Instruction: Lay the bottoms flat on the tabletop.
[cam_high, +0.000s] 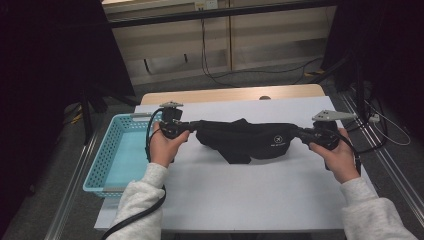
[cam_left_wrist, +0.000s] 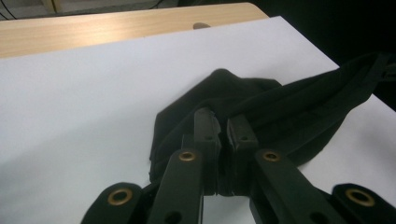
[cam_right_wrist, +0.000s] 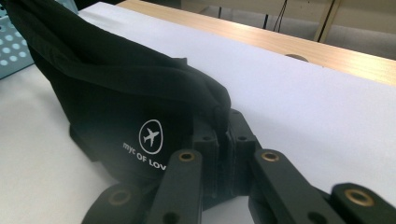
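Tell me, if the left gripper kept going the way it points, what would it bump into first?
The left gripper points across the table at the black cloth it already pinches, so it would push into that cloth first. Beyond it, probably the right gripper, though depth is hard to judge.

light: dim, soft overhead | shadows: faint, dark room edges | focus: near claw parts blurred | glare: none

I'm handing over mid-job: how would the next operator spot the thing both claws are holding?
Find the white sheet covering the table, right of the blue basket. Stretched across its middle, between the left claw and right claw, is a black cloth. It alone carries a small white aeroplane logo.
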